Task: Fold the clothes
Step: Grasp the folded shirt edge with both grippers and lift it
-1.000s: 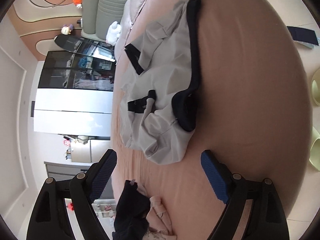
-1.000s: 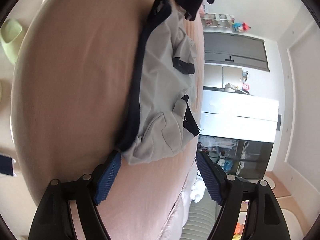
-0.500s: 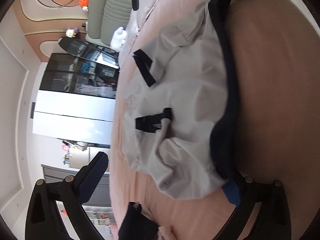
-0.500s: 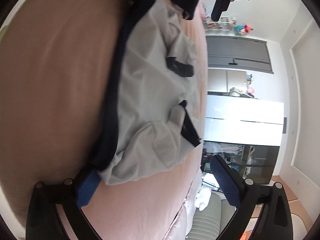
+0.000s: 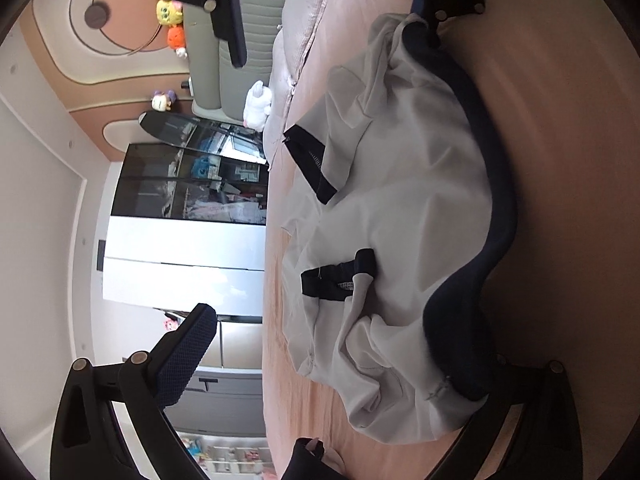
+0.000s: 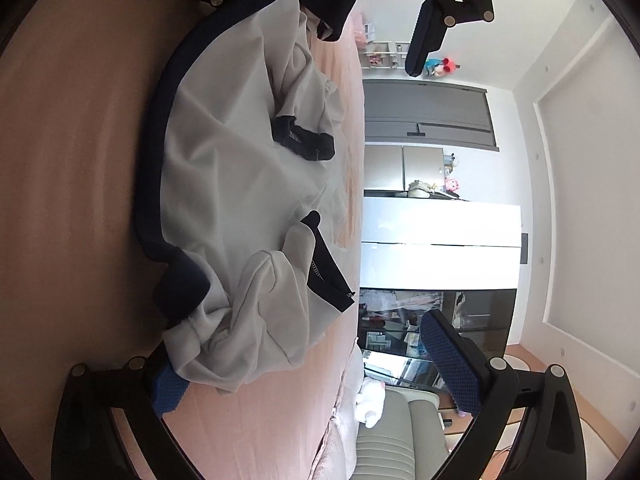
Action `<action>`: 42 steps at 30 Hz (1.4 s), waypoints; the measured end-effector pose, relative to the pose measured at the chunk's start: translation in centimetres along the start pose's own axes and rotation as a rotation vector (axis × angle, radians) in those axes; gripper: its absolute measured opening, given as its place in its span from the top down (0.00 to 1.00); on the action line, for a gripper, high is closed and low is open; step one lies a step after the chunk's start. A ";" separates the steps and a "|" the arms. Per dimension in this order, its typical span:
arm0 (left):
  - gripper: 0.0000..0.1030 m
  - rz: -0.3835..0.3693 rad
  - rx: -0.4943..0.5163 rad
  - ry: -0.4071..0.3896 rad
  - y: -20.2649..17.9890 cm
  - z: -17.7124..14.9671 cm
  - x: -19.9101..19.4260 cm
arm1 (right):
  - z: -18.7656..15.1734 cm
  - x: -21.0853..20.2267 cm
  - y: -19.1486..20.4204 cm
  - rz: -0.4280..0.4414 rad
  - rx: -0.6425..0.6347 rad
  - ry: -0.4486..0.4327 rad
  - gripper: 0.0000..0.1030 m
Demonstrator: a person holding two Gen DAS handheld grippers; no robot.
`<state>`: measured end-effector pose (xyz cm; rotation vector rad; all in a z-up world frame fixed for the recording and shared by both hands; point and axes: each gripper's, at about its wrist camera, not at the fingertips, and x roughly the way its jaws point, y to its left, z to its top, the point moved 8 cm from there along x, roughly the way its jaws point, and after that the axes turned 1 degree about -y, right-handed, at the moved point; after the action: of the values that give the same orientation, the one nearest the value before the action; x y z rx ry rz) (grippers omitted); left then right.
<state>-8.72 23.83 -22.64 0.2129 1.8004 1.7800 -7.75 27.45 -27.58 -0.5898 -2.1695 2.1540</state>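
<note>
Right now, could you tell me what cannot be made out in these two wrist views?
- Left wrist view: one finger of the left gripper is hidden under the grey garment, so contact is unclear.
- Right wrist view: one pad of the right gripper is partly covered by the garment's hem.
- Left view: a dark garment is cut off by the bottom edge.

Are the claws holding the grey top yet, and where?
Not yet. Both claws, left and right, are open, each straddling one end of the grey top's navy band, nothing pinched.
</note>
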 end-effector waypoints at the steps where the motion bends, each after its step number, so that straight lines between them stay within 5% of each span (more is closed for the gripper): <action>1: 0.12 -0.024 0.000 0.002 -0.3 0.0 0.0 | 0.0 0.1 0.0 0.017 0.003 0.006 0.02; 4: 0.45 -0.082 0.005 0.006 -1.6 -0.1 -0.3 | -0.1 0.0 0.9 0.098 -0.004 0.017 0.19; 8: 0.89 -0.092 0.067 -0.005 -4.2 -0.1 -1.3 | 0.2 -0.4 3.0 0.181 -0.053 0.023 0.59; 9: 0.91 -0.092 0.071 -0.007 -4.4 -0.1 -1.3 | 0.2 -0.6 3.7 0.193 -0.071 0.025 0.76; 11: 0.92 -0.100 0.064 -0.007 -4.4 -0.1 -1.4 | 0.3 -0.8 4.9 0.219 -0.101 0.035 0.88; 24: 0.92 -0.146 0.021 -0.002 -3.9 0.0 -1.3 | 0.6 -0.9 4.0 0.286 -0.079 0.052 0.92; 42: 0.92 -0.211 -0.153 0.038 -1.6 -0.5 -3.7 | 1.0 -2.4 1.3 0.249 -0.047 0.031 0.92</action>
<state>-5.49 21.35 -23.10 -0.0699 1.6369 1.7689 -5.45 25.80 -28.33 -0.9361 -2.2422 2.1930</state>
